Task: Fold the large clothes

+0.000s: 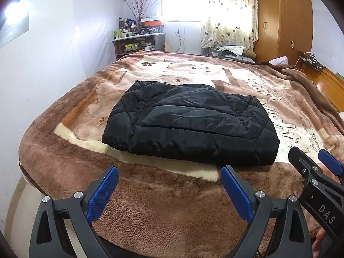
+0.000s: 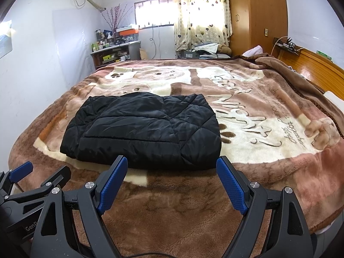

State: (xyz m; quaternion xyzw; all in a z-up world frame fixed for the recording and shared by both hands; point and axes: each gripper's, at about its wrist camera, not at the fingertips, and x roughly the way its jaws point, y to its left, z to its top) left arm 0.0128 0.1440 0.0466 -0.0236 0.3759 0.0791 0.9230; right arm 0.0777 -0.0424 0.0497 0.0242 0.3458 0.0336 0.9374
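Note:
A black quilted jacket (image 1: 191,122) lies folded into a compact rectangle on the brown and cream blanket (image 1: 150,204) that covers the bed. It also shows in the right wrist view (image 2: 144,129). My left gripper (image 1: 169,176) is open and empty, held above the blanket just short of the jacket's near edge. My right gripper (image 2: 172,167) is open and empty, also just short of the near edge. The right gripper shows at the right of the left wrist view (image 1: 311,161). The left gripper shows at the lower left of the right wrist view (image 2: 40,172).
A white wall (image 1: 53,53) runs along the bed's left side. A cluttered shelf unit (image 1: 137,40) stands at the far corner. A wooden wardrobe (image 1: 283,21) and a curtain (image 1: 230,13) are at the back right. A wooden headboard (image 2: 318,68) is at the right.

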